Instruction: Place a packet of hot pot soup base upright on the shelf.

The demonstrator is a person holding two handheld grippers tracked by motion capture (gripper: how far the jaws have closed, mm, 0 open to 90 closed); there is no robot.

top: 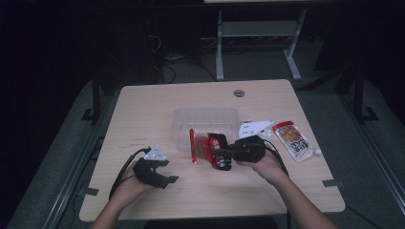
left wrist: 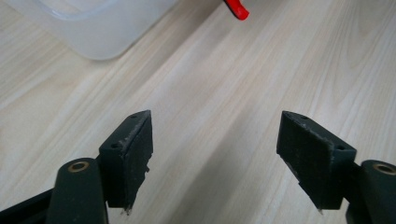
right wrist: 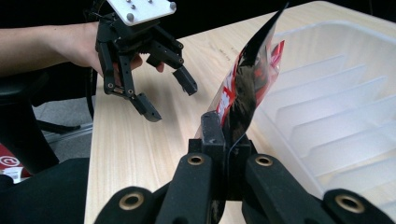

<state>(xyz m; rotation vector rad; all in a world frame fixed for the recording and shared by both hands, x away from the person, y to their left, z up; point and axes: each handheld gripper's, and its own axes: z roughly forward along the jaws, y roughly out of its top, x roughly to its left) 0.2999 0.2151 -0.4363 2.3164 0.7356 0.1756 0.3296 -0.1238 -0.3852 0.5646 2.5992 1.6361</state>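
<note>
Right gripper (top: pixel 220 156) clamped on a red snack packet (top: pixel 210 148) just beside the clear plastic tray (top: pixel 205 117), left gripper (top: pixel 165 176) jaws wide, empty, nearer the person than the tray, above the tabletop (top: pixel 143 109)

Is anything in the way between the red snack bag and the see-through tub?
Nothing visible is. The right gripper is shut on the red snack bag, which stands on edge right beside the clear tub, by its near wall. No object sits between them. The left gripper is open, off to the side over bare table.

Two snack packets (top: pixel 210 150) (top: pixel 292 139), one clear plastic tray (top: pixel 205 121), one paper (top: pixel 254 128).
</note>
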